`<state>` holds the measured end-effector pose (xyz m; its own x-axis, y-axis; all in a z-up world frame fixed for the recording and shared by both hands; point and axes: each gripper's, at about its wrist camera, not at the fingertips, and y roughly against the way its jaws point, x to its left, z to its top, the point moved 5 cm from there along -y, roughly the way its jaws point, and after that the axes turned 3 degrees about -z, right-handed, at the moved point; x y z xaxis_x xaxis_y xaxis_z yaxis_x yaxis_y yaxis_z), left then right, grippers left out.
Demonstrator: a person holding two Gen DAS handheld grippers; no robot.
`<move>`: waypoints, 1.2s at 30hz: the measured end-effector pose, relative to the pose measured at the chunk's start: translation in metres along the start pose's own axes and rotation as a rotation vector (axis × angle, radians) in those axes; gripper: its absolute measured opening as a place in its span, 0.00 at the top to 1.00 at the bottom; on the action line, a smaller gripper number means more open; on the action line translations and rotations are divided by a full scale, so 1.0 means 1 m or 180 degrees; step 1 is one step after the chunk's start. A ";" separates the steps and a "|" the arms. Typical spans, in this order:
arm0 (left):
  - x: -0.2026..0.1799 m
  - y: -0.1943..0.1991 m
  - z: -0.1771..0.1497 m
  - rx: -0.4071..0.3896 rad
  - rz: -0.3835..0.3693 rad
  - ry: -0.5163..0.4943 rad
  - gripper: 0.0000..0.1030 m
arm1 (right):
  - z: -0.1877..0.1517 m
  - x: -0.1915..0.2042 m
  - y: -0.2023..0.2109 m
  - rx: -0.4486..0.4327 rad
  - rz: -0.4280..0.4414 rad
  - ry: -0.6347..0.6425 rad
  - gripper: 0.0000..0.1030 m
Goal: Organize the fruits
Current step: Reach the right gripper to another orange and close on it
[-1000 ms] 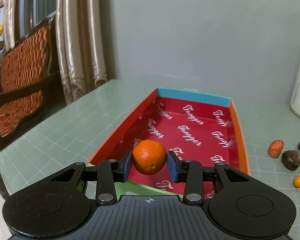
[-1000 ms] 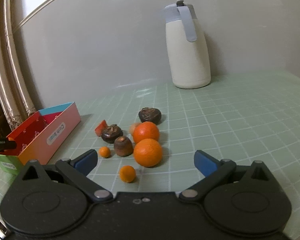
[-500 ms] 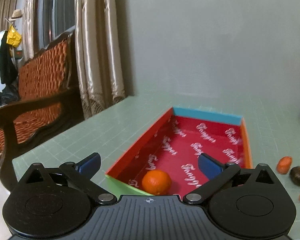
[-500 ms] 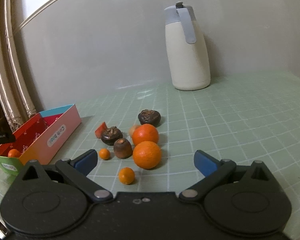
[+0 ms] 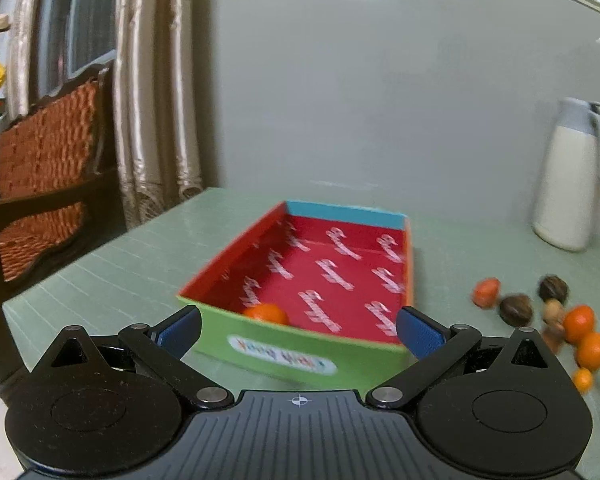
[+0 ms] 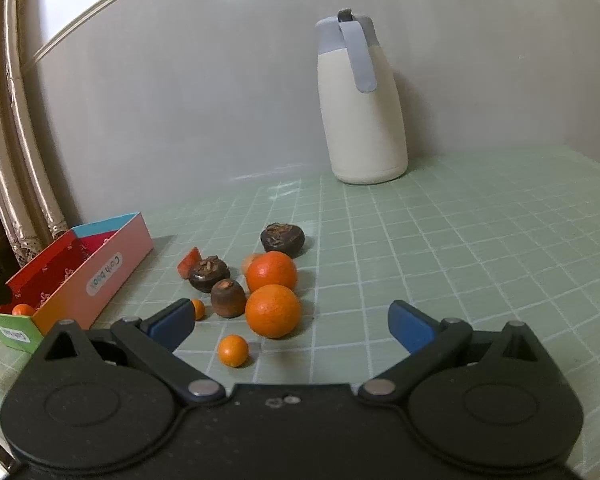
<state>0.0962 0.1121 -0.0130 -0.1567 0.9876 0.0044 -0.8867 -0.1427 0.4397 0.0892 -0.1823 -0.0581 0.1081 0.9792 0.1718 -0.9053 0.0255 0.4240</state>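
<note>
A red-lined box (image 5: pixel 300 348) with a green near wall lies on the green table. One orange (image 5: pixel 266 314) rests inside at its near left corner; it also shows in the right wrist view (image 6: pixel 23 309). My left gripper (image 5: pixel 298 328) is open and empty, just in front of the box. My right gripper (image 6: pixel 290 322) is open and empty, behind a pile of fruit: two oranges (image 6: pixel 273 311), three dark brown fruits (image 6: pixel 228 298), two small kumquats (image 6: pixel 233 350) and a red piece (image 6: pixel 189 261). The box (image 6: pixel 100 280) lies left of the pile.
A cream jug (image 6: pixel 360 100) with a grey lid stands at the back by the wall. A wooden bench (image 5: pixel 40 184) and curtains (image 5: pixel 152 92) are beyond the table's left edge. The table edge runs close on the left.
My left gripper opened and let the orange go into the box, then drew back and up. My right gripper has edged slightly nearer the fruit pile.
</note>
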 end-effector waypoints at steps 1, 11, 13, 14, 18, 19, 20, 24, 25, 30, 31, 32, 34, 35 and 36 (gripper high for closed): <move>-0.003 0.002 -0.003 0.0012 -0.0021 -0.0021 0.00 | 0.000 0.000 0.000 0.0011 0.0007 -0.0010 0.00; -0.021 0.019 -0.023 0.0052 -0.0111 -0.0241 0.00 | 0.002 0.005 -0.002 0.0032 -0.0028 0.0184 0.00; -0.021 0.020 -0.024 0.0052 -0.0110 -0.0258 0.00 | 0.003 0.006 -0.005 0.0055 -0.0035 0.0220 0.00; -0.021 0.021 -0.025 0.0051 -0.0104 -0.0268 0.00 | 0.003 0.006 -0.006 0.0057 -0.0039 0.0228 0.00; -0.021 0.023 -0.025 0.0030 -0.0076 -0.0315 0.00 | 0.006 0.011 -0.011 0.0041 -0.0040 0.0303 0.00; -0.020 0.023 -0.025 0.0024 -0.0070 -0.0323 0.00 | 0.006 0.013 -0.013 0.0041 -0.0044 0.0321 0.00; -0.019 0.023 -0.025 0.0023 -0.0063 -0.0332 0.00 | 0.006 0.014 -0.015 0.0058 -0.0049 0.0337 0.00; -0.014 0.023 -0.026 0.0031 -0.0017 -0.0344 0.00 | 0.006 0.018 -0.026 0.0146 0.0007 0.0301 0.00; -0.012 0.022 -0.027 0.0036 -0.0004 -0.0339 0.00 | 0.006 0.018 -0.028 0.0176 0.0022 0.0271 0.00; -0.003 0.021 -0.027 0.0056 0.0033 -0.0299 0.00 | 0.006 0.019 -0.037 0.0219 -0.0062 0.0251 0.00; -0.002 0.020 -0.027 0.0060 0.0040 -0.0293 0.00 | 0.007 0.019 -0.038 0.0202 -0.0076 0.0243 0.00; 0.000 0.020 -0.028 0.0065 0.0048 -0.0286 0.00 | 0.007 0.018 -0.038 0.0180 -0.0100 0.0235 0.00; 0.002 0.020 -0.028 0.0070 0.0050 -0.0278 0.00 | 0.009 0.017 -0.039 0.0137 -0.0175 0.0232 0.00; 0.003 0.020 -0.028 0.0067 0.0055 -0.0279 0.00 | 0.009 0.016 -0.040 0.0135 -0.0197 0.0231 0.00; 0.003 0.020 -0.028 0.0062 0.0061 -0.0283 0.00 | 0.009 0.015 -0.041 0.0141 -0.0215 0.0218 0.01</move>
<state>0.0654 0.1108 -0.0296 -0.1337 0.9867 0.0925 -0.8752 -0.1613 0.4561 0.1312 -0.1704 -0.0652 0.1384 0.9871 0.0810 -0.8778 0.0844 0.4716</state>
